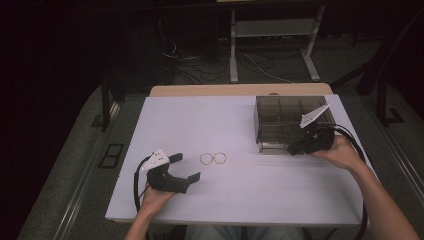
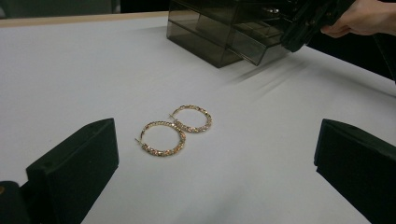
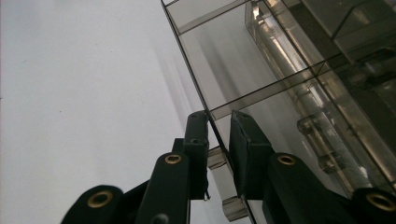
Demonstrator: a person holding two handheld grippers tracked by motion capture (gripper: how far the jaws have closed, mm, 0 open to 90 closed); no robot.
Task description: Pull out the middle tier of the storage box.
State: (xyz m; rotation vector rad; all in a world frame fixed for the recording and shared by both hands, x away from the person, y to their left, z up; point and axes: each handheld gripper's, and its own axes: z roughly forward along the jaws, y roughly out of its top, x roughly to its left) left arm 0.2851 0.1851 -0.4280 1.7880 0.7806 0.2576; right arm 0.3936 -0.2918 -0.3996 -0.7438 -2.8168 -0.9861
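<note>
White tabletop (image 1: 240, 195): smoked acrylic drawer box (image 1: 280, 117) at 2 o'clock, its drawer front (image 3: 219, 140) pinched by right gripper (image 1: 296, 148). Straight pulling is advised. Left gripper (image 1: 186, 167) is held spread before hoop earrings (image 1: 213, 158).

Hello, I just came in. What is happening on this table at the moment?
A person works at a white table with a gripper in each hand. The right gripper is closed on the front wall of a drawer at the bottom of a smoky clear organizer box; the drawer sticks out a little. The left gripper is open and points at two gold hoop earrings, which lie touching each other on the table, not yet picked up.
</note>
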